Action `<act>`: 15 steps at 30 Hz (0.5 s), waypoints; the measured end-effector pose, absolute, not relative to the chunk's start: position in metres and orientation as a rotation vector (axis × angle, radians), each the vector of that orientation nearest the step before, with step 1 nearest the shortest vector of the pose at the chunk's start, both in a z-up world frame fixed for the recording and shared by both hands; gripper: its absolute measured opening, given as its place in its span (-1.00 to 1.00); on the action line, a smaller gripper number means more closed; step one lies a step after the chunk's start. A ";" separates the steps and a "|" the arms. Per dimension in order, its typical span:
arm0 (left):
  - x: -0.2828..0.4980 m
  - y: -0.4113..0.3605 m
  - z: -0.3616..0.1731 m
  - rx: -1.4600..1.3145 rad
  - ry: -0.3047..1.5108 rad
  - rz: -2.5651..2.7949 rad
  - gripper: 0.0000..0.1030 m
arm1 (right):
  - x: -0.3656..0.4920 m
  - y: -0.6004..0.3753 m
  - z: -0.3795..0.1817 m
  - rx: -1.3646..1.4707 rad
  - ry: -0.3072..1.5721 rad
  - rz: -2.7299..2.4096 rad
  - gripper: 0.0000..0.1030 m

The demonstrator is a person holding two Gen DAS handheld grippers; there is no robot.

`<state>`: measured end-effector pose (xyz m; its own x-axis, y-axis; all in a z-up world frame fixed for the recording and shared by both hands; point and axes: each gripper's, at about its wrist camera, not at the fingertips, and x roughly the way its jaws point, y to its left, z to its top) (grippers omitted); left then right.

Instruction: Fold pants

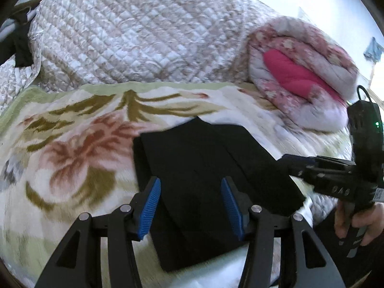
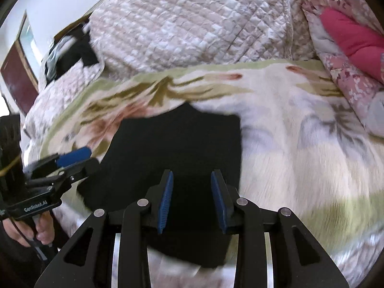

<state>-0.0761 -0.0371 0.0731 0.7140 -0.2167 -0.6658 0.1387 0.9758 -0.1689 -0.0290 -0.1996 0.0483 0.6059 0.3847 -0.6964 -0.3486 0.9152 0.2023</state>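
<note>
The black pants (image 1: 204, 168) lie as a compact folded rectangle on the floral blanket (image 1: 72, 144) of the bed, near its front edge. The left claw (image 1: 190, 206) and right claw (image 2: 192, 201) both hover above with jaws wide and hold nothing, probably because the fold looks finished.

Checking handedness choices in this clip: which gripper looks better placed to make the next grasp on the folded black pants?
Probably the left gripper: it is open with the pants between its fingers. The right gripper, also open, sits over them too, so the edge is slight.
</note>
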 end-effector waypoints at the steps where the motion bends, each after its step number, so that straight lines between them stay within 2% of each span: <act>1: -0.081 -0.041 0.071 -0.101 0.756 -0.205 0.08 | -0.035 -0.196 0.044 0.039 0.827 0.428 -0.35; 2: -0.086 -0.045 0.067 -0.086 0.764 -0.211 0.04 | -0.039 -0.193 0.039 0.029 0.843 0.433 -0.35; 5: -0.089 -0.050 0.054 -0.036 0.800 -0.174 -0.24 | -0.040 -0.182 0.026 -0.045 0.850 0.418 -0.33; 7: -0.087 -0.046 0.049 -0.040 0.807 -0.147 -0.34 | -0.039 -0.179 0.025 -0.083 0.837 0.423 -0.32; 15: -0.085 -0.044 0.042 -0.024 0.797 -0.102 -0.36 | -0.043 -0.176 0.022 -0.104 0.800 0.418 -0.27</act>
